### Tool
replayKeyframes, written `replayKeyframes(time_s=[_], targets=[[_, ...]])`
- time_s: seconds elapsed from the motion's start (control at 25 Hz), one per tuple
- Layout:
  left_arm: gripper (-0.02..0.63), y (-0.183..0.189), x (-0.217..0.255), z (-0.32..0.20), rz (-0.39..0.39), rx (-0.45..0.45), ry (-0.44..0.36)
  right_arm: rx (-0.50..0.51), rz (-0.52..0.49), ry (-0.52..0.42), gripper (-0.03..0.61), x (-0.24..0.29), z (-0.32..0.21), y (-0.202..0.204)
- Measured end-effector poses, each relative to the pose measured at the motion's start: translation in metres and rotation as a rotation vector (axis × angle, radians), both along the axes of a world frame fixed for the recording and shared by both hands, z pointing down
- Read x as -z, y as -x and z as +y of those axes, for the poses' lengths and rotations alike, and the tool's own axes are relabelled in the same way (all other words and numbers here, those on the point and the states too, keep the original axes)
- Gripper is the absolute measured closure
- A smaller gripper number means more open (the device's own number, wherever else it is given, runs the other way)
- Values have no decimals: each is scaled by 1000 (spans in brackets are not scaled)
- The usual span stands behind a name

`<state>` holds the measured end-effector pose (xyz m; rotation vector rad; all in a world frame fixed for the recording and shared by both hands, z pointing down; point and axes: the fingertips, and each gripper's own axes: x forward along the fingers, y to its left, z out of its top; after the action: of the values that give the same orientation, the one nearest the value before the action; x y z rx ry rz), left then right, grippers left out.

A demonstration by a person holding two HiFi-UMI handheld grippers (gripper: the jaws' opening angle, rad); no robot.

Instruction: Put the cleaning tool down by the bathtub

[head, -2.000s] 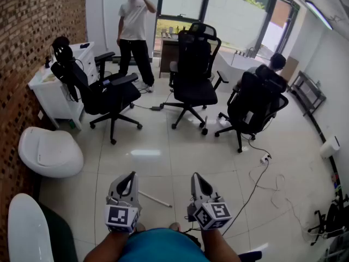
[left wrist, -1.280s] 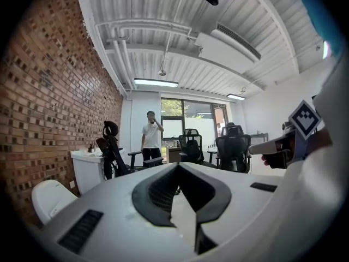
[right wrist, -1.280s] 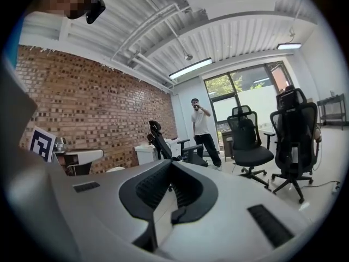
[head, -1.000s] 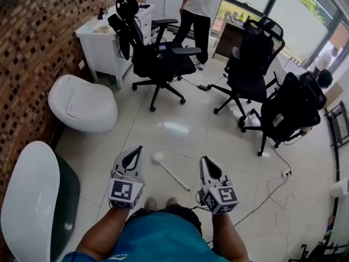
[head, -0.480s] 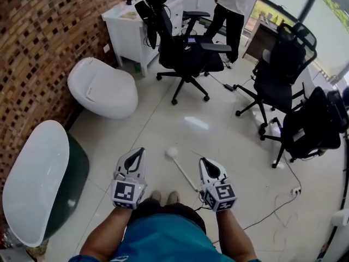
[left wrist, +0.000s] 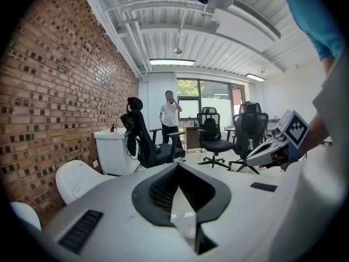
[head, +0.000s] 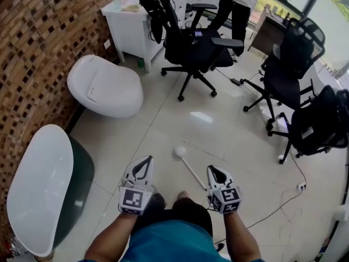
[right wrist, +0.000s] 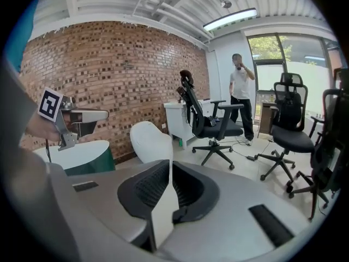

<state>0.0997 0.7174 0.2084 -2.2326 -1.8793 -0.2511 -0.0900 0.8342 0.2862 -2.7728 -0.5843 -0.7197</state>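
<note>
Jaws of my right gripper, at the lower centre-right of the head view, are closed most of the way on the thin handle end of the white long-handled cleaning tool with a round head. In the right gripper view the handle stands as a pale strip pinched between the dark pads. From that grip the rod runs up and left over the pale tiled floor, with the round head at its far end, near the middle of the frame. I cannot tell whether the head touches the tiles.

My left gripper sits at the lower centre-left, beside the tool but clear of it. Its jaws meet at the tips and have hold of nothing.

At the lower left is the white oval bathtub with a dark green outer wall. The tool is well apart from it, with the left gripper between the two.

Further up the left side, a white rounded ceramic fixture stands against the brown brick wall. A white cabinet stands in the upper left beyond it. Three black office chairs stand on the tiles: one at upper centre and two along the right side. A person in a white top and dark trousers stands at the top edge.
</note>
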Motion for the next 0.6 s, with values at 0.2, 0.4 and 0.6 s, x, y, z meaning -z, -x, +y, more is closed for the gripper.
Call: replayKeyframes(time_s=[0.2, 0.4, 0.6], targets=[[618, -37, -46, 10, -4, 19, 41, 29, -58, 6, 537, -61, 2, -24], [618, -51, -111, 22, -30, 45, 37, 67, -96, -2, 537, -129, 12, -46], [618, -49, -198, 40, -39, 40, 4, 95, -126, -30, 522, -209, 27, -50]])
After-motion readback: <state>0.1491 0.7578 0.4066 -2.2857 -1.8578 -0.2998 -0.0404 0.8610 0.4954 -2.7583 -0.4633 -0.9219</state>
